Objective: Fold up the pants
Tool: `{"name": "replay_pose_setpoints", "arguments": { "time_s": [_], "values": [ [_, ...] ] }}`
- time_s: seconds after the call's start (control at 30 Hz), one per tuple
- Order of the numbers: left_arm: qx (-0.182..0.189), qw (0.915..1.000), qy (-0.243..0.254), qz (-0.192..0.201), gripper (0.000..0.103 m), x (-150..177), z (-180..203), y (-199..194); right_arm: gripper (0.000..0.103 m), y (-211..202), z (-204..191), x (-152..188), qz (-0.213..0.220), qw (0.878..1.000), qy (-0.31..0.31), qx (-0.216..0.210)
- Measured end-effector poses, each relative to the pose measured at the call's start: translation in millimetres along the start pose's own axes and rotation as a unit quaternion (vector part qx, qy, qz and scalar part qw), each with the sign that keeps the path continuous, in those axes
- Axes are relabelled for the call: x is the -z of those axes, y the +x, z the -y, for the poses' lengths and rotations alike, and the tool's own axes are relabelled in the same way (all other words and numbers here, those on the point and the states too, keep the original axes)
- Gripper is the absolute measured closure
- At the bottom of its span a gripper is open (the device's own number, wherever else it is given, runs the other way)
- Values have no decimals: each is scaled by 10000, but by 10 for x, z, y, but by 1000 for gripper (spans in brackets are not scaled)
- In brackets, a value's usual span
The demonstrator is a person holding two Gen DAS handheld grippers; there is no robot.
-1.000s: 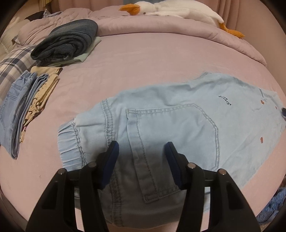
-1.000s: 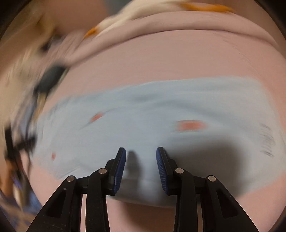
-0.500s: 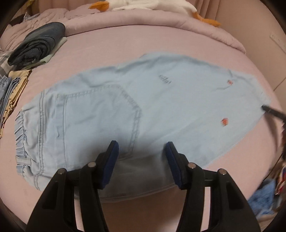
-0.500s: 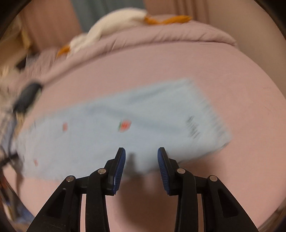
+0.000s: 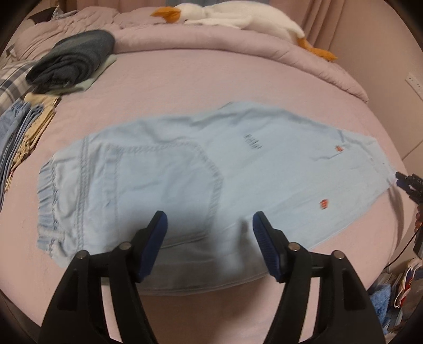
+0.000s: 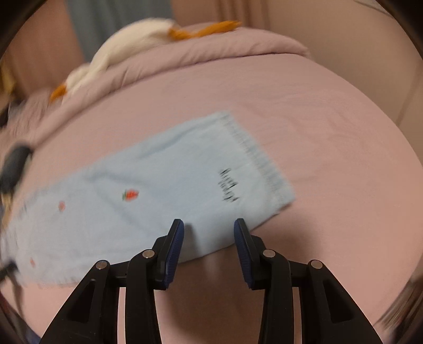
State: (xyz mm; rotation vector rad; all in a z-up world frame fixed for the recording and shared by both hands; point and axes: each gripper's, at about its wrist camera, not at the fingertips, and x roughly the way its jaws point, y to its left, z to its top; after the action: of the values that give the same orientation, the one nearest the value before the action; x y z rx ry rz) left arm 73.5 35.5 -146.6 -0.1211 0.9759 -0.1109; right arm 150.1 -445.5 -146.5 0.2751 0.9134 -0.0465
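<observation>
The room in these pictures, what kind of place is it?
Most likely a bedroom at home. The pants lie on a bed with a pink sheet, a goose toy rests on the quilt, and folded clothes are stacked alongside.

A home bedroom. A bed (image 5: 211, 79) with a pink sheet carries a rolled duvet (image 5: 238, 45), a plush goose (image 5: 238, 18) and stacks of folded clothes (image 5: 71, 60). Curtains (image 5: 330, 23) hang behind.

A plush goose (image 5: 238, 18) lies beside folded clothes (image 5: 71, 60).
</observation>
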Motion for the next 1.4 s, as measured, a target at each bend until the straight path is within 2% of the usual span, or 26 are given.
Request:
{"name": "replay_pose_setpoints", "arguments": {
  "time_s": [0.1, 0.2, 0.27, 0.37, 0.43, 0.53, 0.73, 0.9, 1.0, 1.03, 1.07, 1.1, 1.17, 1.23, 1.27, 1.3, 1.33, 1.4],
  "values": [
    [327, 9994, -114, -12, 32, -67, 92, 10, 59, -122, 198, 48, 63, 9968, 709, -372],
    [647, 9978, -120, -87, 32, -123, 271, 76, 59, -187, 171, 154, 42, 9961, 680, -562],
    [820, 9965, 22, -164, 32, -145, 437, 127, 59, -223, 166, 197, 37, 9952, 727, -652],
    [1101, 9931, 275, -290, 32, -161, 709, 213, 59, -119, 292, 283, -159, 9868, 1318, -929],
    [1313, 9896, 395, -422, 32, -172, 894, 292, 59, -85, 342, 380, -232, 9837, 1548, -887],
    [1517, 9850, 566, -606, 32, -196, 1148, 406, 59, -68, 474, 454, -202, 9767, 1859, -1056],
    [1641, 9814, 686, -721, 32, -261, 1401, 569, 59, 19, 684, 360, 219, 9641, 2336, -1243],
    [1515, 9830, 539, -885, 32, -299, 1387, 730, 59, 182, 834, 217, 531, 9512, 2670, -1453],
    [1566, 9828, 397, -900, 32, -328, 1354, 743, 61, 211, 816, 162, 701, 9542, 2553, -1393],
    [1596, 9825, 339, -900, 32, -340, 1342, 731, 72, 212, 798, 149, 735, 9561, 2503, -1333],
    [1636, 9820, 271, -901, 32, -340, 1317, 724, 88, 218, 786, 138, 722, 9581, 2460, -1276],
    [1700, 9811, 191, -903, 32, -353, 1301, 715, 90, 222, 759, 119, 677, 9611, 2397, -1192],
    [1907, 9775, 0, -898, 32, -391, 1279, 677, 93, 105, 674, 113, 816, 9660, 2172, -1137],
    [2162, 9724, -166, -865, 30, -438, 1294, 640, 93, -111, 462, 90, 1080, 9755, 1594, -1066],
    [2322, 9687, -260, -841, 26, -466, 1309, 618, 93, -209, 332, 69, 1177, 9798, 1274, -999],
    [2495, 9643, -378, -809, 23, -487, 1311, 595, 93, -358, 124, 45, 1329, 9827, 809, -1002],
    [2711, 9579, -542, -776, 18, -512, 1313, 579, 93, -425, 3, 41, 1418, 9827, 575, -1041],
    [3012, 9471, -833, -734, 14, -550, 1294, 566, 93, -601, -352, 53, 1553, 9811, -48, -1154]
  ]
}}
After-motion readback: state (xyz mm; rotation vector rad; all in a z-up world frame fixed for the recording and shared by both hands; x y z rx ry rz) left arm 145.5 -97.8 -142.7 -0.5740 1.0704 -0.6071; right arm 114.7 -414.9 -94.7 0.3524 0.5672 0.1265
